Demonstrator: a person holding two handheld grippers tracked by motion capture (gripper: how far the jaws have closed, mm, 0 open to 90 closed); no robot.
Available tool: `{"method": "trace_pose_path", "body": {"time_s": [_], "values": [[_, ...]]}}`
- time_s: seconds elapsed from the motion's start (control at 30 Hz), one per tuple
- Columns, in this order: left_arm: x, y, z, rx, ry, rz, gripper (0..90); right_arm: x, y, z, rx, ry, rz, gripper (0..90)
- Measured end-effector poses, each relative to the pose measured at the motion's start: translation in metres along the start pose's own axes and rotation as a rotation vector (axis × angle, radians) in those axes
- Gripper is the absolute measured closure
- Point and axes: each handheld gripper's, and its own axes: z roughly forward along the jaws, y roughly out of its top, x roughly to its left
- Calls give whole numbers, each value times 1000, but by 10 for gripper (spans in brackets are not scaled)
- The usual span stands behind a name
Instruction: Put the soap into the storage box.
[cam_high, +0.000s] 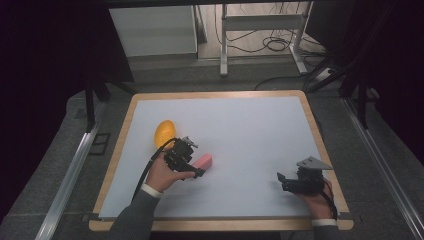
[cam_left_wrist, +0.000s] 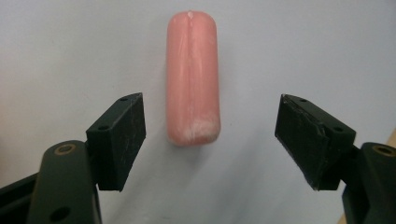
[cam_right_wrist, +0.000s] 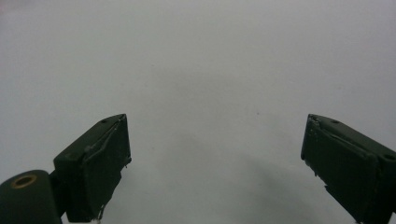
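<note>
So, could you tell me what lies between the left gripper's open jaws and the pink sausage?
Only bare white tabletop separates the left gripper from the pink sausage, as the left gripper view shows.

No readable text, label, brand, number or sign is being shown in any of the views.
</note>
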Motion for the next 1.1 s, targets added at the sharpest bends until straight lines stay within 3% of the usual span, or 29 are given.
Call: {"method": "trace_pose_path", "body": {"time_s": [0.3, 0.57, 0.9, 1.1], "values": [[-1, 13, 11, 32, 16, 4, 262, -1, 0, 0, 0, -1, 1, 76], [4, 17, 24, 59, 32, -15, 341, -1, -1, 1, 3, -7, -3, 75], [5, 21, 39, 98, 38, -19, 474, -1, -1, 1, 9, -9, -4, 76], [3, 21, 43, 107, 82, -28, 592, 0, -1, 2, 10, -14, -5, 76]]}}
